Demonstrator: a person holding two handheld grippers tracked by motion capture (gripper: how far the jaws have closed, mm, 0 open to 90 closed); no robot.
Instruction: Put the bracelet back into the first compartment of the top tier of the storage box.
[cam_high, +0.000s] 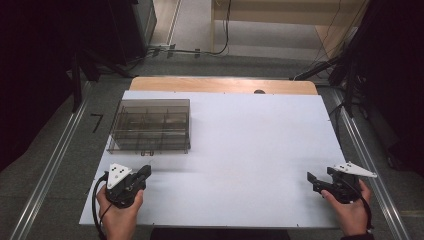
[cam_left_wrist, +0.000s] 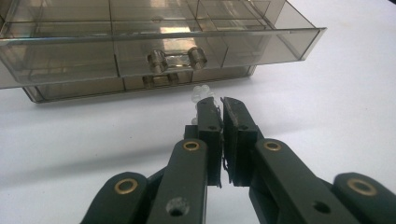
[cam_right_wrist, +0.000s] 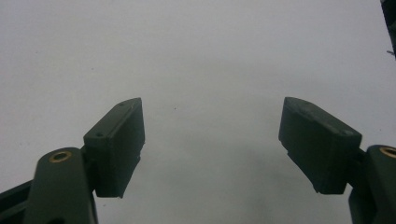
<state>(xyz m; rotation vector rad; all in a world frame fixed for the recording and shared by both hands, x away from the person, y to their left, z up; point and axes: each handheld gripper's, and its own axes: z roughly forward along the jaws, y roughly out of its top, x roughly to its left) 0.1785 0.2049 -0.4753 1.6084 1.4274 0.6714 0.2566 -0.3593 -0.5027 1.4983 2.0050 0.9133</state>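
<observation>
Organizer box, smoky clear plastic with divider compartments, sits upper left of the high view on the white table, well left of centre. Starting from our tongs: left tongs are clenched, jaws pressed together with nothing clearly between them; in the left gripper view the left tongs tip points straight at the box front, near but not touching. Something small and clear lies on the table just beyond the tips; too blurry to say what. Right past it is the latch, two clear knobs on the front wall of the box, lid edge running across above it. Right tongs are released, jaws spread wide over bare table at lower right of the high view, well apart from the box; same in the right gripper view, nothing between them.

We judge the step in hand is the left approach to the latch. To do it well: we should keep the tongs low and level, centre on the knobs, part the jaws before contact, avoid nudging the clear bit. Box is light, likely to slide, so we bring the right tongs over to brace it.
</observation>
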